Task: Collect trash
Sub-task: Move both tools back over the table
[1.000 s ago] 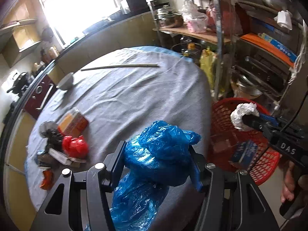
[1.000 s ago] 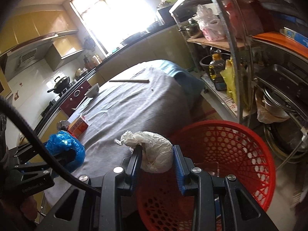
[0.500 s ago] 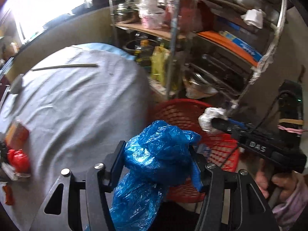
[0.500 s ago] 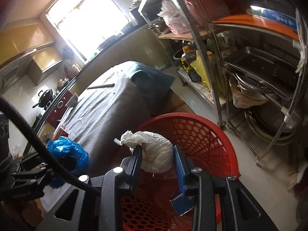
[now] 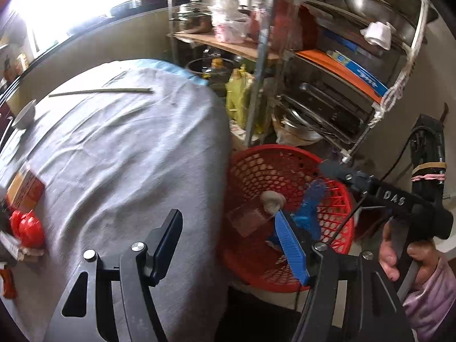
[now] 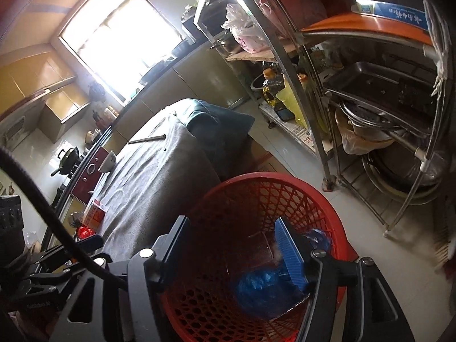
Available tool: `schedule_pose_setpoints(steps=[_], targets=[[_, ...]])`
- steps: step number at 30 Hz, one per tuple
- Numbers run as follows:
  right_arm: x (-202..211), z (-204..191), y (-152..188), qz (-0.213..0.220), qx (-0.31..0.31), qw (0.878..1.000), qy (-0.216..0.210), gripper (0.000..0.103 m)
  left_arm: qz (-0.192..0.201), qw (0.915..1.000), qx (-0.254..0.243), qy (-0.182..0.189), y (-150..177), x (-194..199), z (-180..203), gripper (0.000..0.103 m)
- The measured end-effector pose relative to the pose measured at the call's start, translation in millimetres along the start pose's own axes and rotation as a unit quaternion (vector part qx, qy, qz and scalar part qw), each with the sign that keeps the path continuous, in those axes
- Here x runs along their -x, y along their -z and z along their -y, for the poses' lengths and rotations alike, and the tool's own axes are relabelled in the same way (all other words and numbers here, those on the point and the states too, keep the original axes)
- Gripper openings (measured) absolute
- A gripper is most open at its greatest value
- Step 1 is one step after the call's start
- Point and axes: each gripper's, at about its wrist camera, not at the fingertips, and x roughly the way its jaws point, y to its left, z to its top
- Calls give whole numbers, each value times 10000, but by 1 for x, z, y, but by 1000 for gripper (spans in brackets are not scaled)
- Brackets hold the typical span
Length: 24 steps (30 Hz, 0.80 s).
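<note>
Both jaws are standing wide with nothing between the pads. The left gripper [image 5: 230, 245] is hovering over the table edge, its blue pad side overlapping the red mesh basket [image 5: 287, 154]. The right gripper [image 6: 233, 250] is hanging directly above the basket's opening.

Trash in the basket: the blue plastic bag [image 6: 262, 285] is lying at the bottom, and the white crumpled wad [image 5: 272, 199] is sitting beside it next to a clear flat piece. In the left wrist view the blue bag [image 5: 309, 208] looks blurred, so I cannot tell whether it is settled.

Judgement: the drop step looks done for both hands, and the step in hand is going back for more. The remaining trash is lying at the near-left part of the grey tablecloth [image 5: 128, 156]: a red wrapper [image 5: 27, 228], an orange carton [image 5: 24, 188] and small scraps beside them.

To do it well:
- Keep the jaws wide while lifting clear of the basket rim, so no pad is snagging the mesh.
- Send the left gripper to the pile, since it is nearer.
- Approach low along the cloth and close on one item only, without bunching the fabric.
- Leave the bowl [image 5: 24, 114] and chopsticks [image 5: 99, 91]; they are probably not trash.
</note>
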Motion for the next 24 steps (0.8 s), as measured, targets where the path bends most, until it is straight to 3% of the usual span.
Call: schedule_pose_setpoints(steps=[10, 16, 20, 24], targets=[[-6, -32, 2, -33, 326, 9994, -117, 66, 160, 9973, 528, -475, 39, 31, -54, 69], [-13, -72, 8, -153, 739, 9968, -265, 66, 380, 9907, 943, -905, 71, 63, -102, 69], [-22, -111, 17, -303, 1170, 9917, -433, 66, 516, 9806, 1471, -1191, 93, 85, -150, 70], [-39, -156, 29, -567, 1589, 9834, -675, 66, 604, 9640, 2106, -1505, 119, 106, -201, 70]])
